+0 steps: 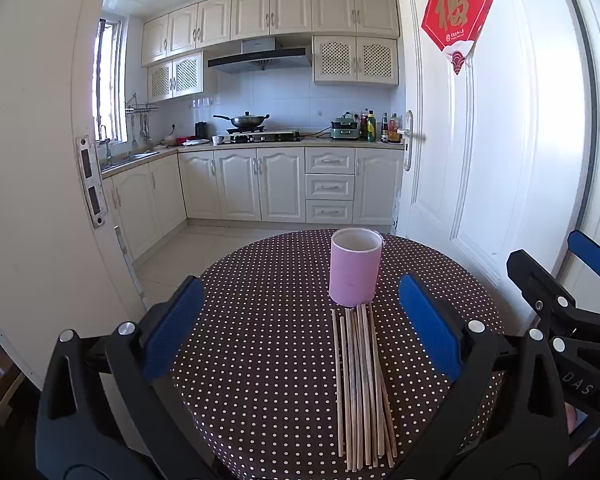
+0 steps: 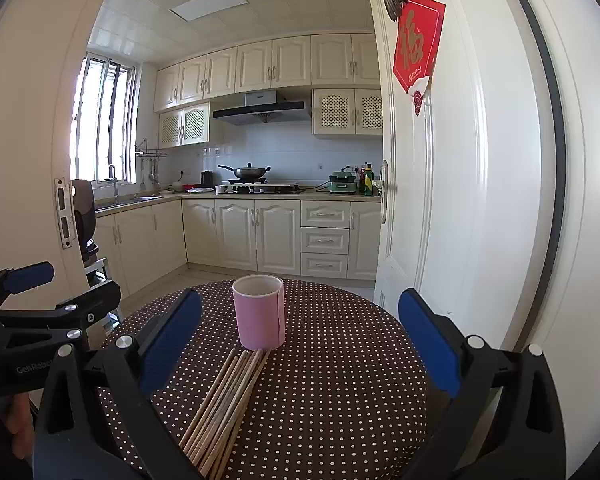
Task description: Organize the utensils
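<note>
Wooden chopsticks point(image 1: 362, 392) run under the frame edge beside the cup point(image 1: 355, 266).

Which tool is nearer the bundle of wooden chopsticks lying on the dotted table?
Left, narrowly. The left tool is lined up over the bundle of wooden chopsticks, which lies between its open fingers. The right tool is beside it, with the bundle at its left finger.

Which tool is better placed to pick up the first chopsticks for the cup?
Probably the left tool: the chopsticks lie lengthwise between its open fingers, below the pink cup. From the right tool they sit off to the left, angled.
</note>
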`<state>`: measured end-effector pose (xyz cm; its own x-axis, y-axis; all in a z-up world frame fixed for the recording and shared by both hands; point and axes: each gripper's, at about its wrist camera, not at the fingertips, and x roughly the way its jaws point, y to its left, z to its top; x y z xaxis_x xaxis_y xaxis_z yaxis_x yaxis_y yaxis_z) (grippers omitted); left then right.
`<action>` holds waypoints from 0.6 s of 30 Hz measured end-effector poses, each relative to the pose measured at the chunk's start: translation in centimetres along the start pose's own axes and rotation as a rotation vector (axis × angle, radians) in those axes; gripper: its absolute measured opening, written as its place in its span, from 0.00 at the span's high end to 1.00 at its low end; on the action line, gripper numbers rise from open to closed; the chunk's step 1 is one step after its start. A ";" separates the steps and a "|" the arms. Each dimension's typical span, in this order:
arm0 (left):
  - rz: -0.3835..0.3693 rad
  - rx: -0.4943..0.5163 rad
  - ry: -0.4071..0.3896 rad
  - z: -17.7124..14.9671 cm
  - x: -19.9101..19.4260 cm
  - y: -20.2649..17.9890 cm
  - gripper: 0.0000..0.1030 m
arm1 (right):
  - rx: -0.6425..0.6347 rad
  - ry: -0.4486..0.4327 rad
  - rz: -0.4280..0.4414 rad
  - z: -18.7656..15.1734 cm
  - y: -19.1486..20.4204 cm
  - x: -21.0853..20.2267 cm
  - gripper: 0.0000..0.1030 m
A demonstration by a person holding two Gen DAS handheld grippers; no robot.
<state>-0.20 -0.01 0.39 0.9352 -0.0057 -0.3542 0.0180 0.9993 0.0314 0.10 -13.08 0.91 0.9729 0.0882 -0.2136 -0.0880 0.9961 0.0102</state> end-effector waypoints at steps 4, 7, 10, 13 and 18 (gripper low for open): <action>0.006 0.000 -0.001 0.0 -0.1 -0.1 0.07 | 0.001 -0.001 0.004 0.0 0.1 -0.1 0.08; 0.007 -0.001 0.002 0.0 -0.1 0.0 0.07 | 0.006 0.003 0.008 0.0 0.1 0.0 0.08; 0.006 -0.002 0.002 0.0 -0.2 0.1 0.07 | 0.011 0.005 0.015 0.0 -0.1 0.0 0.08; 0.005 -0.002 0.007 0.0 -0.1 0.0 0.07 | 0.013 0.009 0.017 -0.1 -0.1 0.0 0.08; -0.003 -0.004 0.014 -0.1 0.1 0.1 0.07 | 0.019 0.013 0.017 -0.1 -0.2 0.0 0.08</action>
<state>-0.18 0.13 0.30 0.9302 -0.0084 -0.3668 0.0196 0.9994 0.0269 0.09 -13.24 0.84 0.9684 0.1051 -0.2262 -0.1003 0.9944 0.0329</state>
